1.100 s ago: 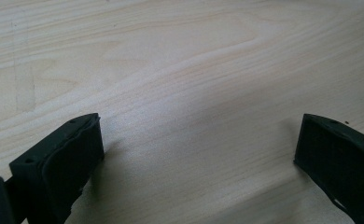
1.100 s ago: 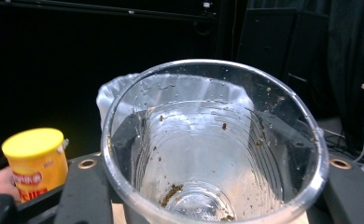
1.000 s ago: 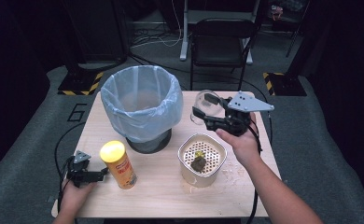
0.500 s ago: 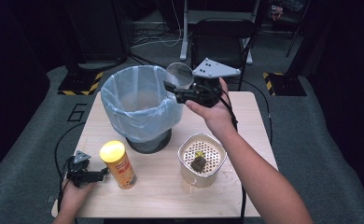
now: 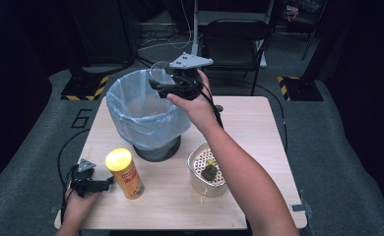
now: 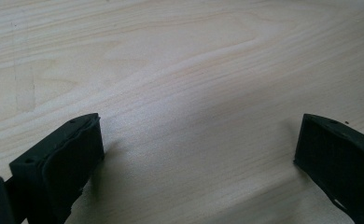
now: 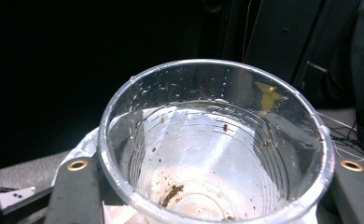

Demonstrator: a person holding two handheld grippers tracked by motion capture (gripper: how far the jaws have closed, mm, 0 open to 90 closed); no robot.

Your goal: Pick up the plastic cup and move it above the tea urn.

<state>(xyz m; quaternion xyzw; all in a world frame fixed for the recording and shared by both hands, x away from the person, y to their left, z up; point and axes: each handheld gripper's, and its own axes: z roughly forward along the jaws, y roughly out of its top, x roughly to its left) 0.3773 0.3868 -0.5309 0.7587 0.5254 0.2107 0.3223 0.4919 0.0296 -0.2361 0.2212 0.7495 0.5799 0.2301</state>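
Right gripper (image 5: pixel 156 82) pinching a clear plastic cup (image 7: pixel 215 140), jaws just been easing wider with the cup between them | cup sits right over the rim of the lined bin (image 5: pixel 131 105) below it, crumbs stuck inside | left gripper (image 5: pixel 106 183) spread, empty, parked on the table (image 6: pixel 180 70) | looks like the dump's about to happen; chip can (image 5: pixel 125 172) and strainer tub (image 5: pixel 200 169) untouched, well behind it

A clear plastic cup (image 7: pixel 215 144), flecked with crumbs, sits tilted, seemingly above the lined bin (image 5: pixel 143 110).
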